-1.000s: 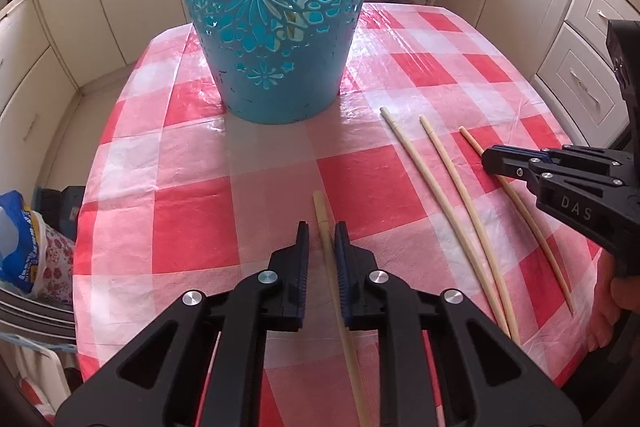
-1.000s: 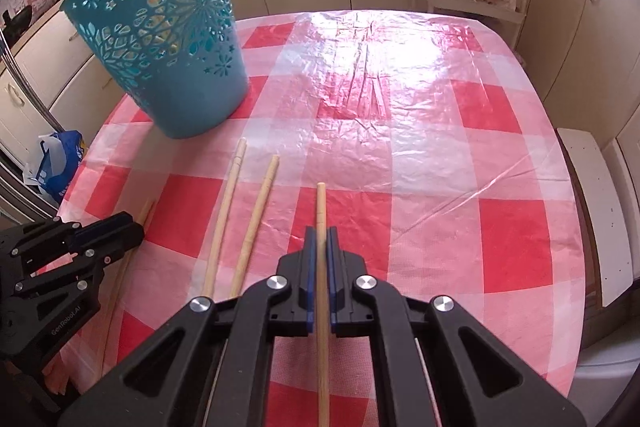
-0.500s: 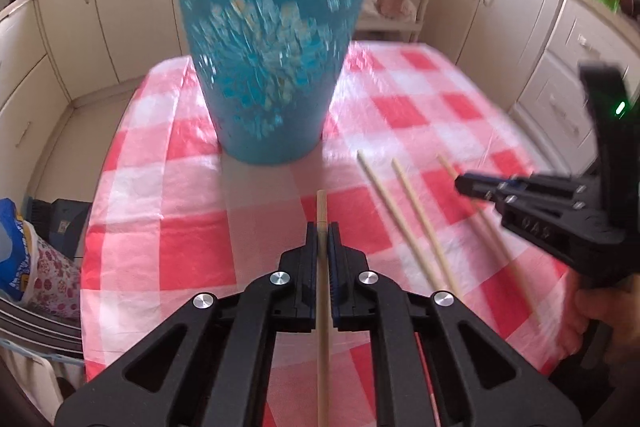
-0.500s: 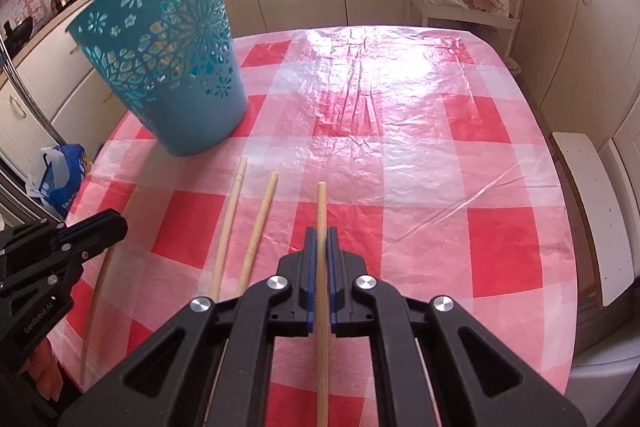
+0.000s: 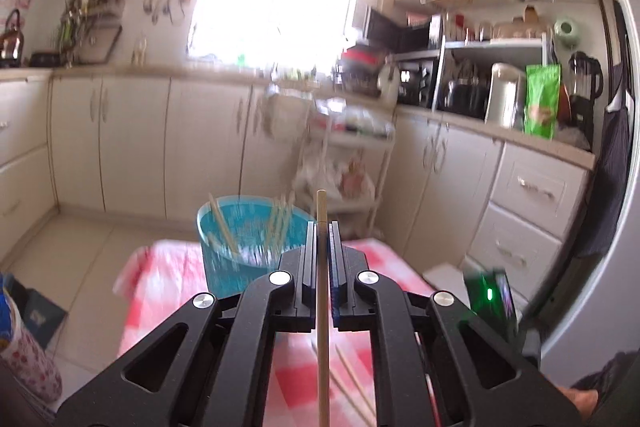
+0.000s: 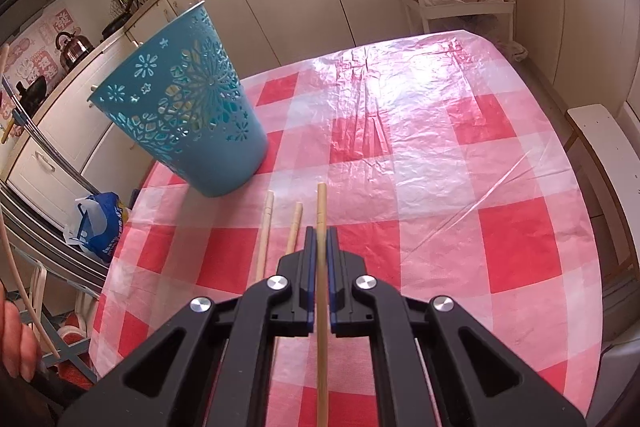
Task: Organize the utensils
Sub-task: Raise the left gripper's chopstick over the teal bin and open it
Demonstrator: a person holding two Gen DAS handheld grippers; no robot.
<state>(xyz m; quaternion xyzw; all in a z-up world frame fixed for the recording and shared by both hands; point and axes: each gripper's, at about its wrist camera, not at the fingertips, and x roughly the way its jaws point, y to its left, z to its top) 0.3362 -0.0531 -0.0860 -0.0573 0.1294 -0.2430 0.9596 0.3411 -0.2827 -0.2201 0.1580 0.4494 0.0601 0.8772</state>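
Checked tablecloth [image 6: 420, 131] below: the left gripper [image 5: 321, 247] has swung up, pinching a chopstick [image 5: 322, 307] just behind the blue basket [image 5: 248, 247] ahead; the right gripper [image 6: 318, 251] pinches another chopstick [image 6: 321, 267]. Drops look next.

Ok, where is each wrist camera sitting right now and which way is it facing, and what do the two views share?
Left wrist: sits behind the left gripper, raised and facing almost level across the kitchen, over the blue basket; its jaws are shut on a chopstick.
Right wrist: sits behind the right gripper, angled down at the checked tablecloth; its jaws clamp another chopstick, and a hand shows at the left edge.
Shared: the basket, the tablecloth and two loose chopsticks lying on it.
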